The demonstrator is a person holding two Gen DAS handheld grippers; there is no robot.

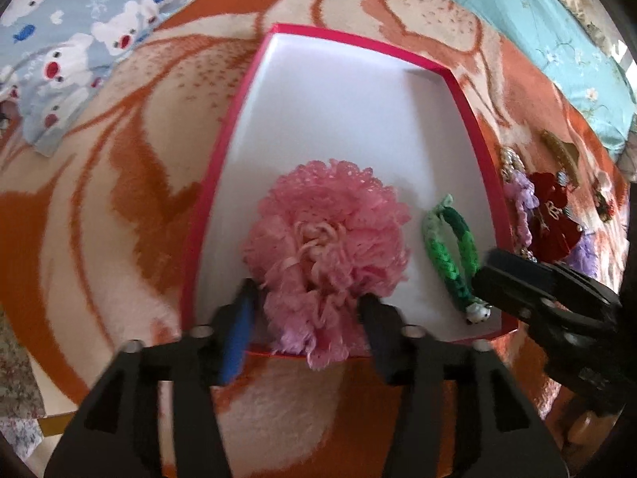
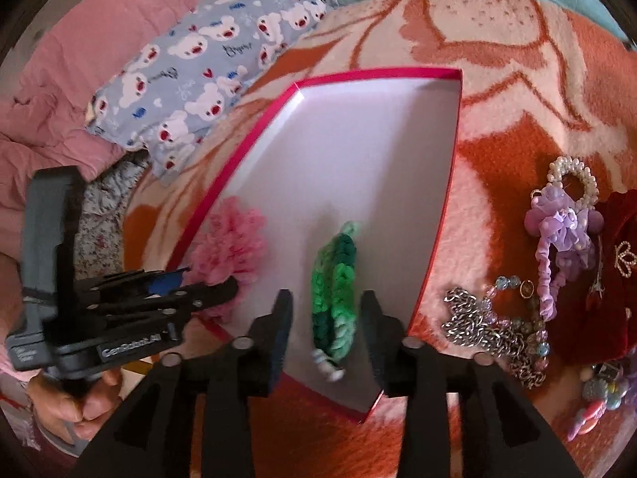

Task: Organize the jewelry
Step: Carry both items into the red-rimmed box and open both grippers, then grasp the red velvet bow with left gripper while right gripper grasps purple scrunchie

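Note:
A shallow white tray with a pink rim (image 1: 235,127) (image 2: 438,247) lies on the blanket. A fluffy pink scrunchie (image 1: 326,251) (image 2: 227,247) lies at the tray's near edge and partly hangs over the rim. My left gripper (image 1: 308,298) is open, its fingers on either side of the scrunchie's near part. A green braided bracelet (image 1: 450,247) (image 2: 334,298) lies in the tray to the right. My right gripper (image 2: 326,310) is open with the bracelet between its fingers; whether it touches is unclear.
Loose jewelry lies on the orange and cream blanket right of the tray: a purple scrunchie with a pearl ring (image 2: 561,223), a silver chain (image 2: 477,326), a bead bracelet (image 2: 533,338), a red velvet piece (image 2: 613,279) (image 1: 553,219). A bear-print pillow (image 2: 207,75) lies left.

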